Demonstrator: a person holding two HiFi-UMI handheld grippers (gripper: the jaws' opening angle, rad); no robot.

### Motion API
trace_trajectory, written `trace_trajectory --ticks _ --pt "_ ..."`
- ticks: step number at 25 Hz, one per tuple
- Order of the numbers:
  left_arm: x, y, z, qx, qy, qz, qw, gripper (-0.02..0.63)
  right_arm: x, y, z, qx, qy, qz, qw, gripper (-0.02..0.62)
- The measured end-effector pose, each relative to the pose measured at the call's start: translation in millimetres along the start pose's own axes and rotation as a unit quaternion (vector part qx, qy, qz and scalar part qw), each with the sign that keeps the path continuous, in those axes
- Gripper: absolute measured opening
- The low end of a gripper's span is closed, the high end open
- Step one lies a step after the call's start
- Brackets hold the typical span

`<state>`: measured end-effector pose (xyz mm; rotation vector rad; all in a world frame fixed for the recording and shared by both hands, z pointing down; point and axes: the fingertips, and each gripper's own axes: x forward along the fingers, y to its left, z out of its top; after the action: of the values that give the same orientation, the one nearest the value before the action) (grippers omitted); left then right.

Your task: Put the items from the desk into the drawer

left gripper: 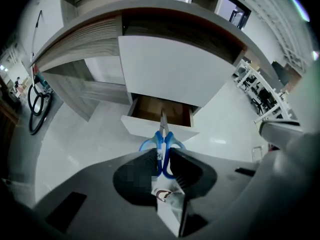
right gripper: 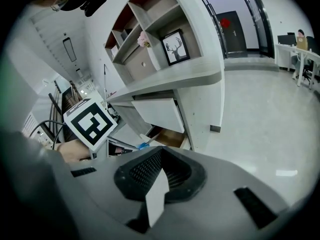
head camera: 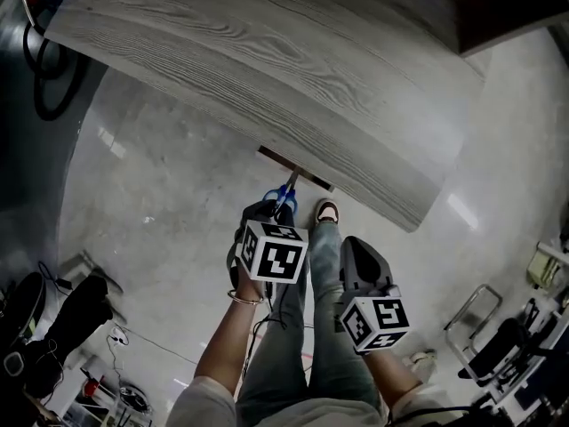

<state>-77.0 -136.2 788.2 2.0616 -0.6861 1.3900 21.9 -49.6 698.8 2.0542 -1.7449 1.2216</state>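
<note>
The left tool [left gripper: 162, 157] clenches the scissors [left gripper: 162, 132] by their blue handles (likely light, stiff, sharp-tipped), blades toward the open drawer [left gripper: 146, 128]; the right tool [right gripper: 161, 153] is closed, empty.

A framed deer picture [right gripper: 176, 46] stands in a shelf unit [right gripper: 201, 24].

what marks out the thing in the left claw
Under the grey wood-grain desk, a white drawer stands pulled open. Just in front of it, the left claw grips a pair of scissors, blades pointing into the drawer. Their bright blue handles stand out against the grey and white around them.
</note>
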Motion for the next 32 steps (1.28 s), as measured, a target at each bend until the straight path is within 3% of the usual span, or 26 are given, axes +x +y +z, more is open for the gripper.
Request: trace_trajectory --ticks 14,25,32 --pt "34 -17 29 -0.018 0.001 -0.018 0.9997 0.089 -9 -34 -1 0.006 0.002 -0.022 1.0 -0.002" --pt "40 -13 43 0.001 -0.001 0.009 1.0 0.091 -11 -36 -7 0.011 0.007 -0.022 1.0 -0.002" --pt "39 -23 58 -0.002 -0.035 -0.021 0.9992 0.143 -10 -39 -8 0.018 0.007 -0.022 1.0 -0.002"
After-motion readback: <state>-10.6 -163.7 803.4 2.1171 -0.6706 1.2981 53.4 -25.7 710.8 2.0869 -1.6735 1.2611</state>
